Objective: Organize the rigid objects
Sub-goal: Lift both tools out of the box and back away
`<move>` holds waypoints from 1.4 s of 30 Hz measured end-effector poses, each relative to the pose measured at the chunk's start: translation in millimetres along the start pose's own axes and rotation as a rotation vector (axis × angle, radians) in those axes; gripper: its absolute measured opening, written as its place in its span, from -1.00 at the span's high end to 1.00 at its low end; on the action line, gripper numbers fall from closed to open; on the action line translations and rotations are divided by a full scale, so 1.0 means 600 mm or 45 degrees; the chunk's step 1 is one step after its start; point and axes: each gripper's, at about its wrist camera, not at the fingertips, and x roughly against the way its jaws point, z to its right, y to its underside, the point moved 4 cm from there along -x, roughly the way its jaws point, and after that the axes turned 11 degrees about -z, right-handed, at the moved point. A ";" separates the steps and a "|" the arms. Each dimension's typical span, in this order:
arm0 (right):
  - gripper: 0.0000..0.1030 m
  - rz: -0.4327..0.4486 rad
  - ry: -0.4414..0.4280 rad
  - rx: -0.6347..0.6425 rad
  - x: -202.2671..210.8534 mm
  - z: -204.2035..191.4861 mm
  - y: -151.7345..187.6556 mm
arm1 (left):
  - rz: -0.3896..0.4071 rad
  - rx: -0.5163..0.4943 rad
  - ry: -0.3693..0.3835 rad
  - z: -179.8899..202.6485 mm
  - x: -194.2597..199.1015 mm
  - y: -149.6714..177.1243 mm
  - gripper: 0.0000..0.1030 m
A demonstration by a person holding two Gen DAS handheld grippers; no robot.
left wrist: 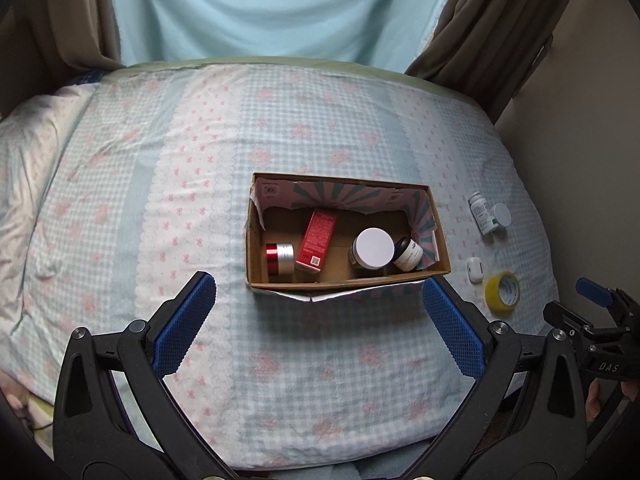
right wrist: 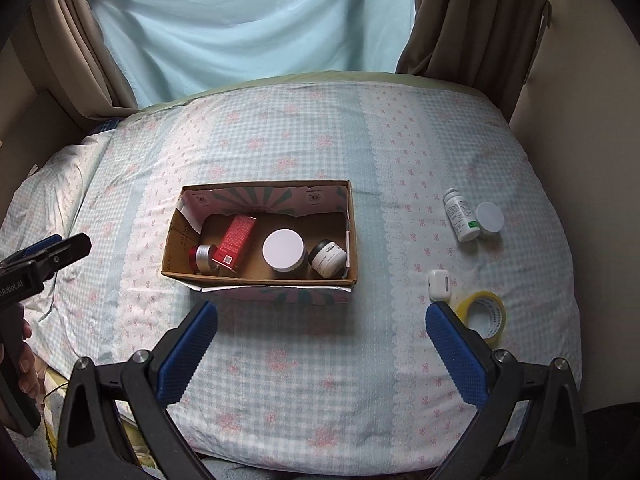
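Left wrist view: the left gripper (left wrist: 316, 320) hovers over the bed (left wrist: 200, 160), fingers spread wide and empty, just before the box (left wrist: 348, 276) holding a red carton (left wrist: 316, 242) and jars.

Right wrist view: the right gripper (right wrist: 320, 344) is likewise released; tape (right wrist: 486, 314), a white case (right wrist: 439, 285) and a bottle (right wrist: 461, 216) lie right of the box (right wrist: 260, 284).

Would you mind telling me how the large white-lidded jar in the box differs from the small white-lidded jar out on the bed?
The large jar stands inside the cardboard box; the small jar sits on the bedspread, right of it. The large jar has a dark body and looks bigger; the small one looks pale and sits beside a white bottle. Both stand upright with round white lids.
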 end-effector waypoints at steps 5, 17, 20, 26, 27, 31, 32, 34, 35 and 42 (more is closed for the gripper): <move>-1.00 -0.059 0.051 -0.052 -0.002 0.063 0.048 | -0.008 0.001 0.037 0.059 -0.008 0.006 -0.99; -1.00 -0.125 0.027 -0.107 -0.057 0.288 0.108 | -0.077 0.021 0.011 0.279 -0.075 -0.001 -0.99; -1.00 -0.127 0.017 -0.069 -0.078 0.333 0.106 | -0.113 0.017 0.006 0.349 -0.103 -0.008 -0.99; -1.00 -0.155 -0.051 0.023 -0.126 0.396 0.102 | -0.187 -0.006 0.004 0.481 -0.179 -0.049 -0.99; -1.00 -0.160 -0.049 0.044 -0.135 0.401 0.102 | -0.200 -0.012 0.002 0.502 -0.193 -0.058 -0.99; -1.00 -0.185 -0.064 0.096 -0.162 0.420 0.106 | -0.273 -0.023 -0.004 0.566 -0.253 -0.098 -0.99; -1.00 -0.187 -0.064 0.103 -0.167 0.424 0.107 | -0.293 -0.017 0.007 0.579 -0.269 -0.106 -0.99; -1.00 -0.180 -0.053 0.119 -0.178 0.432 0.107 | -0.328 -0.011 0.028 0.601 -0.304 -0.124 -0.99; -1.00 -0.172 -0.048 0.127 -0.185 0.434 0.108 | -0.347 -0.011 0.034 0.612 -0.324 -0.132 -0.99; -1.00 -0.147 -0.034 0.117 -0.254 0.448 0.109 | -0.473 0.007 0.053 0.660 -0.469 -0.193 -0.99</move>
